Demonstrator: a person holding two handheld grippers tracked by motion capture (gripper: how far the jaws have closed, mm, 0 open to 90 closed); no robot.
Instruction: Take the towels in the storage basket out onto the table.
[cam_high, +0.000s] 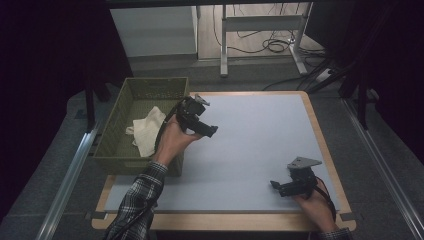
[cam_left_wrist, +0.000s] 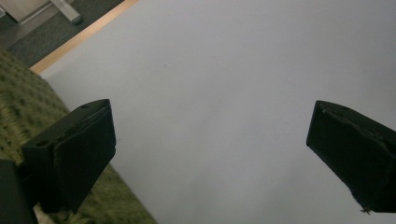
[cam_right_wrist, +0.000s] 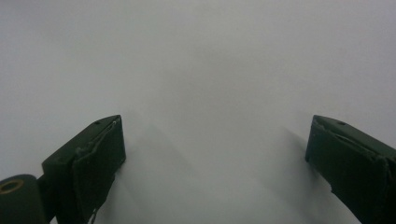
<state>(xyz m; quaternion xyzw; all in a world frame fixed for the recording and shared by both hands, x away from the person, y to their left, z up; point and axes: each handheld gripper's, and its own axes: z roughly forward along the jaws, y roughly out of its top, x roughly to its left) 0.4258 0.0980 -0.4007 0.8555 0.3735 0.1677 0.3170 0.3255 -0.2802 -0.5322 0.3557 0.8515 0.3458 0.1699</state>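
Note:
A pale cloth (cam_high: 147, 129) lies crumpled inside the olive green basket (cam_high: 116, 131) at the table's left. My left gripper (cam_high: 212, 131) hovers just right of the basket over the grey mat (cam_high: 260, 145), held by a hand in a plaid sleeve. Its jaws stand wide apart with nothing between them, and the left gripper view shows the basket's woven wall (cam_left_wrist: 21, 100) at its left edge. My right gripper (cam_high: 276, 186) rests low near the front right of the mat, jaws wide apart over bare grey surface (cam_right_wrist: 210, 93), holding nothing.
The mat covers most of a wooden table whose edge (cam_high: 320, 135) shows at the right. Beyond the table stand a white cabinet (cam_high: 152, 30) and a desk frame (cam_high: 260, 25) with cables on the floor. Dark curtains flank both sides.

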